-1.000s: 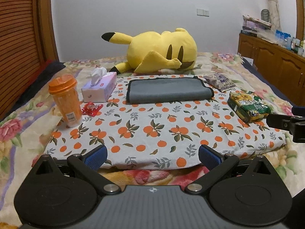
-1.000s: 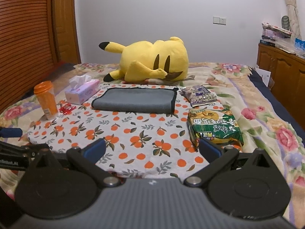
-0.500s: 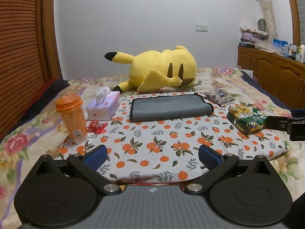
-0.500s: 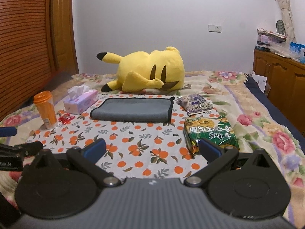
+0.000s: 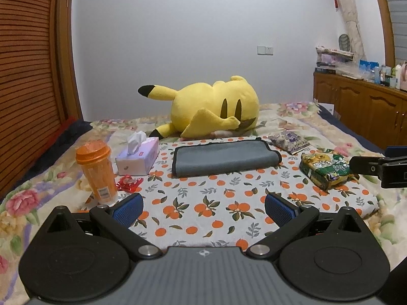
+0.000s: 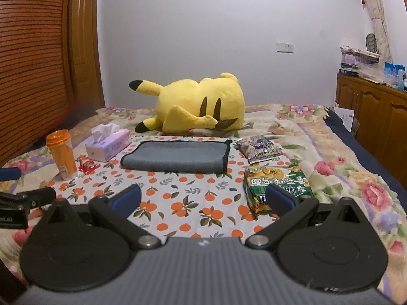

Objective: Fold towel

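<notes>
A grey towel with a black edge (image 5: 225, 158) lies folded flat at the far side of the orange-print cloth (image 5: 203, 203) on the bed; it also shows in the right wrist view (image 6: 178, 158). My left gripper (image 5: 203, 209) is open and empty, well in front of the towel above the cloth's near edge. My right gripper (image 6: 203, 198) is open and empty, also in front of the towel, to the right of the left one. Neither touches the towel.
An orange cup (image 5: 96, 171), a tissue box (image 5: 138, 156) and a red wrapper (image 5: 128, 183) lie left of the towel. A green snack bag (image 5: 326, 169) and a purple packet (image 5: 288, 141) lie right of it. A yellow plush (image 5: 213, 113) lies behind. A wooden cabinet (image 5: 361, 111) stands at right.
Both grippers have drawn back and tilted up from the bed, so the towel and cloth sit lower and farther in view. Both stay open; the towel has not moved.
</notes>
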